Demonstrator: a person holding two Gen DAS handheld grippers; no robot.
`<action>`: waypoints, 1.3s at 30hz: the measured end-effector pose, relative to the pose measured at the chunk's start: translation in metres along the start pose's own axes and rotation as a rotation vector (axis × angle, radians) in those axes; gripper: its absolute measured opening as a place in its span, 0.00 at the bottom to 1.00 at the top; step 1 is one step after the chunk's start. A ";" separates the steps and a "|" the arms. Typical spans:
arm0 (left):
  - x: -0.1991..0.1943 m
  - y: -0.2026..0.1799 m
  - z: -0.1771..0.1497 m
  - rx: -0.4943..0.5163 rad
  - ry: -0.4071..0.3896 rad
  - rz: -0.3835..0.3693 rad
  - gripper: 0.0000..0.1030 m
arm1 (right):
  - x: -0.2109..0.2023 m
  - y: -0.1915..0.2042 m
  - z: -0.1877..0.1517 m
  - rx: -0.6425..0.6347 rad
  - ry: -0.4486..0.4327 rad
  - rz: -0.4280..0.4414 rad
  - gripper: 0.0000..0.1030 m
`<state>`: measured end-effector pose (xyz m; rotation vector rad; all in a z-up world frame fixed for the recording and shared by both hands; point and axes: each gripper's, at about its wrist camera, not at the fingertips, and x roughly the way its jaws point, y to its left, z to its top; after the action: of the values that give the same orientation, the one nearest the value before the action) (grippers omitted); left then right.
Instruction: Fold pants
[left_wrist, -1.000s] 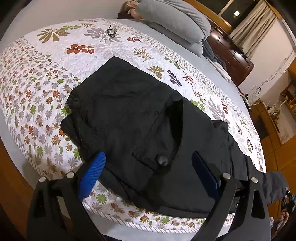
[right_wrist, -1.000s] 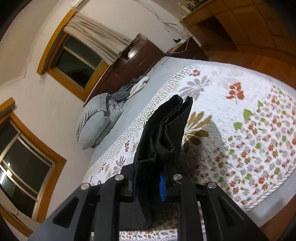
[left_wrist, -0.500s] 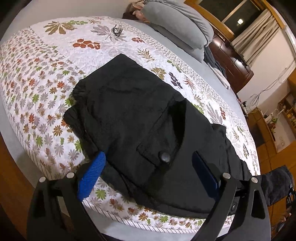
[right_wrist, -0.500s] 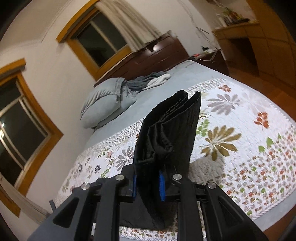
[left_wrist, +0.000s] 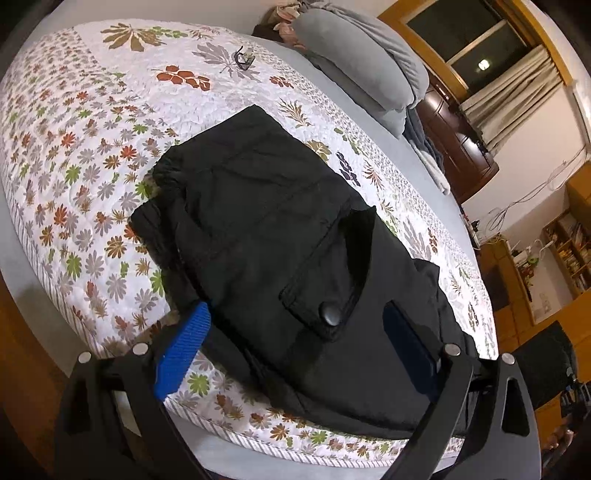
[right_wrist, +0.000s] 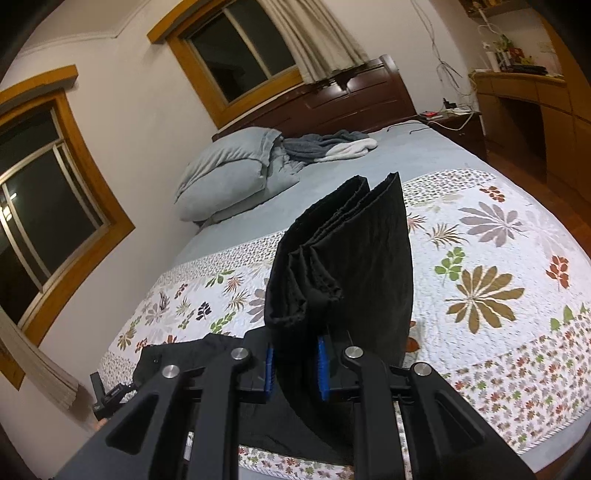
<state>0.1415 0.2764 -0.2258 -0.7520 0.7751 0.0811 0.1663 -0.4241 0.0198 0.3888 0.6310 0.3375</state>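
Note:
Black pants (left_wrist: 280, 236) lie across the floral quilt (left_wrist: 74, 155), a flap pocket with a round snap (left_wrist: 330, 313) facing up. My left gripper (left_wrist: 295, 339) hovers open just over the pants near the bed's front edge, its blue pads wide apart and pressing on nothing. In the right wrist view my right gripper (right_wrist: 295, 365) is shut on the bunched leg ends of the pants (right_wrist: 343, 266), which stand up lifted above the quilt (right_wrist: 498, 280). More black cloth (right_wrist: 177, 354) lies low at the left.
Grey pillows (right_wrist: 229, 173) and a grey-and-white garment (right_wrist: 332, 146) lie at the head of the bed by a dark wooden headboard (right_wrist: 354, 99). A pair of glasses (left_wrist: 243, 59) rests on the far quilt. Wooden floor and cabinets (right_wrist: 535, 118) flank the bed.
My right gripper has risen and rolled upright with the leg ends held in it, so the room now looks level. The left gripper has barely shifted, only rolling slightly.

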 end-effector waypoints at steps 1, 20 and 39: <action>0.000 0.001 0.000 -0.004 -0.001 -0.004 0.91 | 0.003 0.007 -0.001 -0.020 0.005 -0.012 0.17; -0.009 0.016 -0.011 -0.067 -0.001 -0.069 0.92 | 0.090 0.125 -0.052 -0.365 0.186 -0.100 0.17; -0.011 0.026 -0.013 -0.104 0.013 -0.123 0.92 | 0.189 0.207 -0.179 -0.892 0.396 -0.351 0.17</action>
<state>0.1170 0.2893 -0.2402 -0.8983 0.7392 0.0060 0.1592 -0.1196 -0.1146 -0.6529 0.8480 0.3270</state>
